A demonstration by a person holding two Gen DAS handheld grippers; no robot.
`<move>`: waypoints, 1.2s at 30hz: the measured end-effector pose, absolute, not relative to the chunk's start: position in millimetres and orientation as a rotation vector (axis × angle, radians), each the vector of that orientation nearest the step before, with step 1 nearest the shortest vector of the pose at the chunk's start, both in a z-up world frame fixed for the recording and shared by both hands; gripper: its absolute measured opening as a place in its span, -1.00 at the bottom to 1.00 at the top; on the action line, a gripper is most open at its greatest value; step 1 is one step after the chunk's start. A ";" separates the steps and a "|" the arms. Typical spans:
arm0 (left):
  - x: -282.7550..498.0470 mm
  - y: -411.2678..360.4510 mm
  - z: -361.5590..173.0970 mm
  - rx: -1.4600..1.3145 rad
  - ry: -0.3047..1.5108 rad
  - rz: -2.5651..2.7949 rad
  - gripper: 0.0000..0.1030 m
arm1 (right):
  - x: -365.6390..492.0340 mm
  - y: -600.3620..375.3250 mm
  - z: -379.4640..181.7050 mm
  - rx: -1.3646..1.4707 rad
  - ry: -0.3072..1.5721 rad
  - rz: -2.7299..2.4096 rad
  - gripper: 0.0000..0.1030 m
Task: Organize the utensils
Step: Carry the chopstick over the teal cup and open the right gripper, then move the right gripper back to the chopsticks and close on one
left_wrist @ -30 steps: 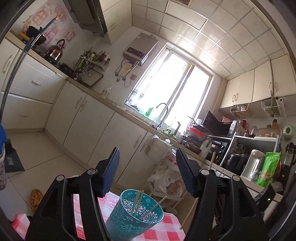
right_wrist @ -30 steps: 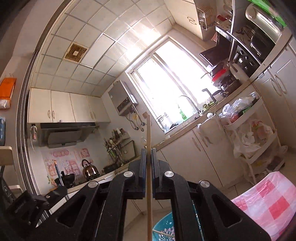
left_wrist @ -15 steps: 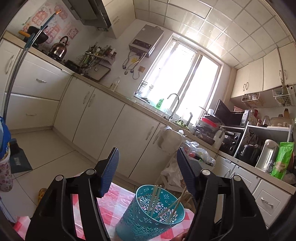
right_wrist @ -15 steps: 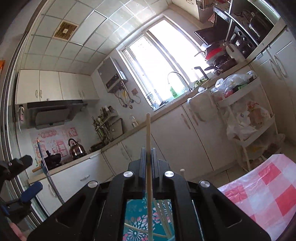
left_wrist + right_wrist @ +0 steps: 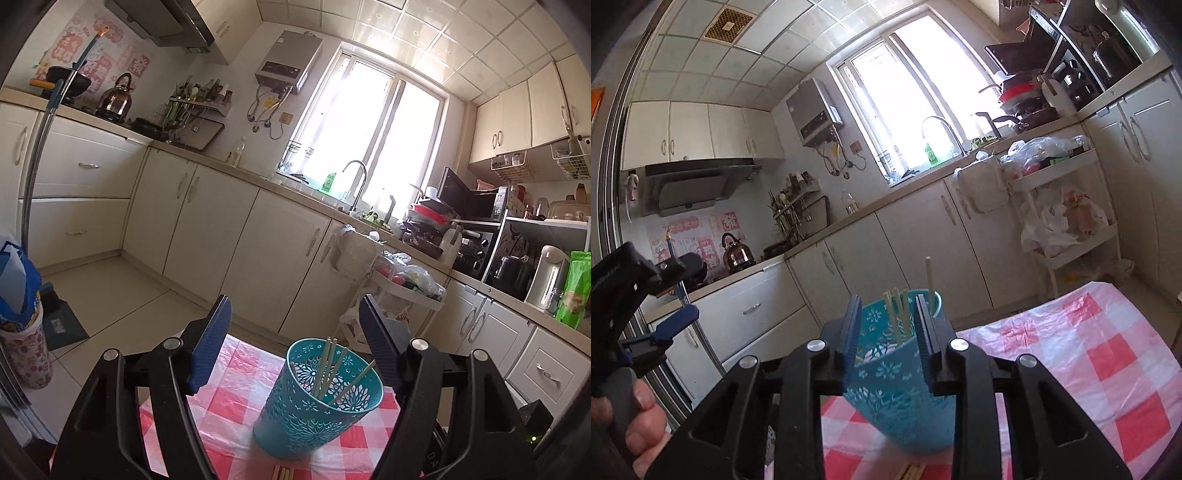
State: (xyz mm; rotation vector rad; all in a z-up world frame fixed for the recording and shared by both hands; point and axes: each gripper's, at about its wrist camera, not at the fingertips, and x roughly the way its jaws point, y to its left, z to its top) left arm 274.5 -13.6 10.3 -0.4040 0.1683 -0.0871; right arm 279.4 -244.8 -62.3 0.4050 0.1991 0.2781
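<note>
right claw (image 5: 888,332) just opening, empty | left claw (image 5: 295,347) wide, empty | risk: cup (image 5: 317,398) tips if claws bump it, chopsticks (image 5: 327,363) spill on counter (image 5: 1089,354)

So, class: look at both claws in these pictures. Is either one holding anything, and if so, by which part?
Nothing is held. The right claw has just been opening, with no chopstick between its pads; the chopsticks stand in the teal holder. The left claw is open around it.

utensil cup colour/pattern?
Teal cup with cut-out flower and star patterns through its wall; clearest in the left wrist view.
</note>
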 end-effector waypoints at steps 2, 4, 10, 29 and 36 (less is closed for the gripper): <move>271.2 -13.9 9.8 -0.398 0.176 -0.089 0.32 | 270.5 -241.5 -67.9 0.385 0.240 0.279 -0.37; 267.6 -13.5 9.2 -0.394 0.181 -0.091 0.33 | 264.6 -238.6 -73.8 0.377 0.275 0.281 -0.33; 263.6 -10.4 6.3 -0.386 0.208 -0.090 0.35 | 251.4 -224.9 -86.4 0.303 0.400 0.271 -0.22; 285.6 21.4 -82.0 -0.220 0.592 -0.008 0.46 | 274.6 -187.3 -147.2 0.066 0.854 0.210 -0.58; 289.5 9.1 -104.7 -0.158 0.677 -0.047 0.46 | 284.1 -170.7 -158.5 0.010 0.925 0.225 -0.59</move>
